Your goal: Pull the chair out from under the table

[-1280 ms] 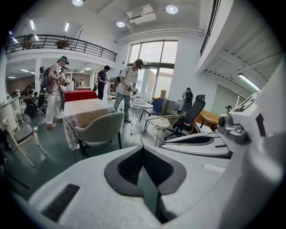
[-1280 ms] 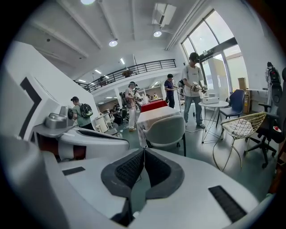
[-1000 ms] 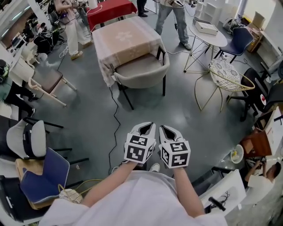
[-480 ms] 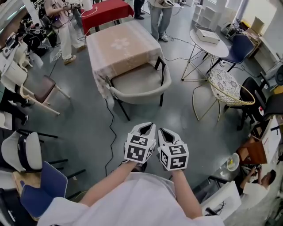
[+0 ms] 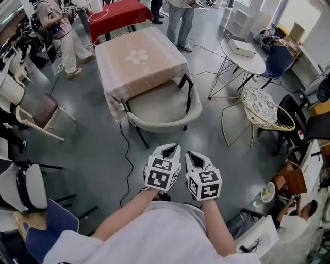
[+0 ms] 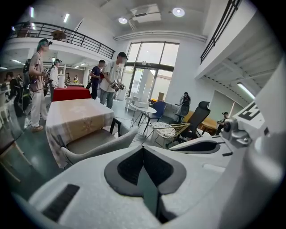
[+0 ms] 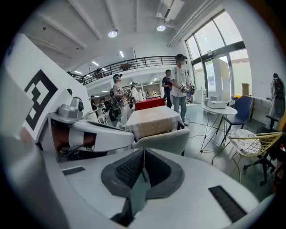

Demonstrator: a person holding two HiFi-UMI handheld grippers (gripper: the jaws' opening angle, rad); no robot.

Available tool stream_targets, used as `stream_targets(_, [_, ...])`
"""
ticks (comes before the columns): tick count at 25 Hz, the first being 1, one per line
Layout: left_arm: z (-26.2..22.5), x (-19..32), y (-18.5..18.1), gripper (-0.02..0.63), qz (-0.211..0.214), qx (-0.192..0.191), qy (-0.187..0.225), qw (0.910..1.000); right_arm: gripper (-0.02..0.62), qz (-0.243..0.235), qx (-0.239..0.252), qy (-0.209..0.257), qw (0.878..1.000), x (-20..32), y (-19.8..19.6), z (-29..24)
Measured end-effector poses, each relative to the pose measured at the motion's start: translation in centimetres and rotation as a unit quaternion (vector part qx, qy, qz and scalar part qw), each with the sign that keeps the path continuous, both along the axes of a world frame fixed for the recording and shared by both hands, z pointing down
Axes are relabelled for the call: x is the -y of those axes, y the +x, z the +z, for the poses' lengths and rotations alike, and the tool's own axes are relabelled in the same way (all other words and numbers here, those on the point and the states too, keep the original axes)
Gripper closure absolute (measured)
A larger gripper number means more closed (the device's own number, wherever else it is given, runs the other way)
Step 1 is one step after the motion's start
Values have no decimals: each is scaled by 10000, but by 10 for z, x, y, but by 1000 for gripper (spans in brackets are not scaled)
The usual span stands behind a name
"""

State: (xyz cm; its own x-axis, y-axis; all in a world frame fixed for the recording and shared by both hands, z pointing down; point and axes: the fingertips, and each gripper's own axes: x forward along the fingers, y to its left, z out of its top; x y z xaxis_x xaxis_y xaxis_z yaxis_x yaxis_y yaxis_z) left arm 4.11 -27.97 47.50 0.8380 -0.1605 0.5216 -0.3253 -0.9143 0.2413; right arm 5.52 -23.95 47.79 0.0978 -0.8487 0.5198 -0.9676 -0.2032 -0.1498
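Holding nothing, your left gripper (image 5: 172, 148) and right gripper (image 5: 192, 152) have their jaws pressed together, side by side in front of you. Well ahead of them, the chair (image 5: 160, 107) sits with its seat partly under the cloth-covered table (image 5: 139, 56). As I judge it, no part of the pull is done: reaching its backrest, gripping and drawing it out all remain.

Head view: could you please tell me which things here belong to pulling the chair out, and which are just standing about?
Belongs to the job:
grey chair, its front tucked under the cloth-covered table; left hand-held gripper and right hand-held gripper, both shut, empty and short of the chair.

Just standing about:
round white table, wire chair, blue chair, red table.
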Motion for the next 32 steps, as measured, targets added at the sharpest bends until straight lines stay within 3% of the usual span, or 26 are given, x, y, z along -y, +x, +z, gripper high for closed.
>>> stream_targets(11, [12,35,26,601,380,162,314,9987,589,-614,-752,-432,9943,38,38,15])
stream_targets(18, [34,55,52,600,428,509,474,9967,589,-1506,-1525,-644,9746,67,79,26])
stream_targets(23, [44,65,69,597,354,831,768,9929,589,-2502,-2155,-777,9407,84,102,32])
stream_targets(30, [61,69,82,546,622,1443,1315,9788,587,-3683,-2945,-765,8785,95,123,46])
stream_targets(32, [65,70,87,510,853,1625,1494,9716,502,-3962,-2970,-828,8649,96,129,52])
